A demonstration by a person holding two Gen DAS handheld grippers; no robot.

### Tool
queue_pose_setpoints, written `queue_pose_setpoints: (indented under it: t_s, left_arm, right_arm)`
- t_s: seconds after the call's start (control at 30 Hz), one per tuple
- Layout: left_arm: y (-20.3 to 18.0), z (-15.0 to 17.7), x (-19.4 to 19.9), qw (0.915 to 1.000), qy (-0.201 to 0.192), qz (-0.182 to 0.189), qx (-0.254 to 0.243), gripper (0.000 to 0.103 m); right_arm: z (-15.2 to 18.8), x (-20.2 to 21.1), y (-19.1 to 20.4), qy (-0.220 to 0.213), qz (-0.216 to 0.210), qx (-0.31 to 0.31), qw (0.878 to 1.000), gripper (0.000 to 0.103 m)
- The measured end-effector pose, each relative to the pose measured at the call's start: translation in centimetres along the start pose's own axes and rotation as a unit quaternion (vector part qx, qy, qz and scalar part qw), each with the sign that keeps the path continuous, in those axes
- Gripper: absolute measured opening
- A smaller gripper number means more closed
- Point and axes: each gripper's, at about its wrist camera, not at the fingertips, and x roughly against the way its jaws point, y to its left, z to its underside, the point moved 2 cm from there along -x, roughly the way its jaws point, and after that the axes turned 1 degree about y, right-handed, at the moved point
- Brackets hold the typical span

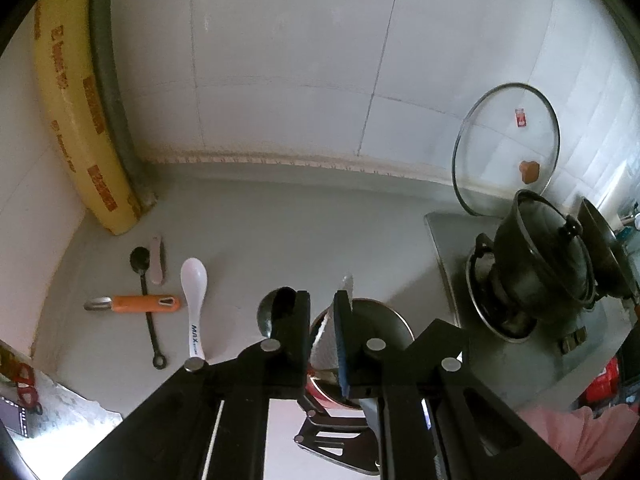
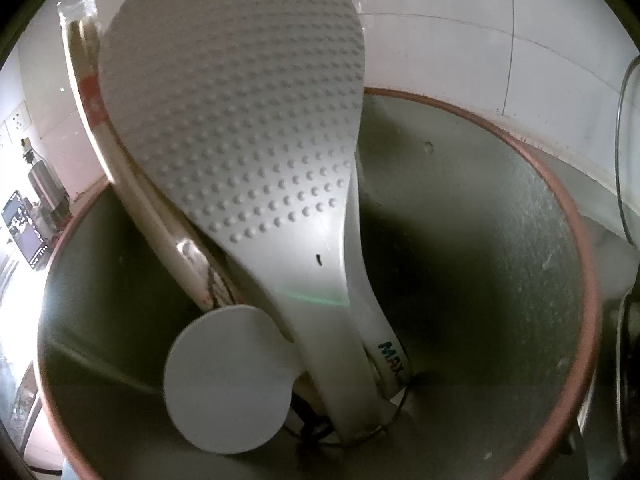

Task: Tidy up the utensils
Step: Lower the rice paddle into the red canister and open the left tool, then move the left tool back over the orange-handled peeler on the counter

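Black fingers of the left gripper [image 1: 323,332] stand close together around the dimpled white plastic rice paddle [image 1: 326,340], which rises upright between the pads; whether they press it I cannot tell. The paddle stands in the round metal container with a reddish rim [image 1: 394,316], handle down, beside a metal ladle [image 1: 270,314].

From the right wrist camera the same paddle [image 2: 240,120] leans against the container's inner wall [image 2: 480,264], its long axis running from the bottom up towards the rim. The right gripper's own fingers are out of sight, so its state cannot be told.

Farther off, toward the worktop's left edge, loose utensils lie flat: a white ceramic spoon [image 1: 194,300], an orange-handled peeler [image 1: 138,303] crossing a slim black spoon [image 1: 146,300]. They lie left of the left jaws, so that hand is probably nearer; the white spoon's handle points towards the camera.
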Motion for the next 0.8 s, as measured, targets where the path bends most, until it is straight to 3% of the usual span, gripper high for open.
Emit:
queue_pose_setpoints:
  t_s: [0.27, 0.33, 0.43, 0.67, 0.8]
  left_arm:
    - [1.1, 0.1, 4.6, 0.998, -0.058, -0.017, 0.019, 0.015]
    - [1.9, 0.4, 5.7, 0.9962, -0.075, -0.03, 0.032, 0.028]
    - [3.7, 1.3, 6.8, 0.9923, -0.093, -0.054, 0.06, 0.038]
    - [9.1, 5.1, 6.0, 0.9809, -0.073, -0.088, 0.157, 0.04]
    - [10.8, 7.5, 4.9, 0.9743, -0.052, -0.102, 0.194, 0.057]
  right_arm:
    - [0.0, 0.4, 0.2, -0.004, 0.004, 0.001, 1.0, 0.092]
    - [0.1, 0.7, 0.2, -0.004, 0.005, 0.002, 1.0, 0.092]
    - [0.4, 1.5, 0.6, -0.006, 0.007, 0.001, 1.0, 0.092]
    - [0.7, 2.1, 0.7, -0.014, 0.008, -0.004, 1.0, 0.093]
    - [1.2, 2.7, 0.3, -0.018, 0.006, -0.009, 1.0, 0.096]
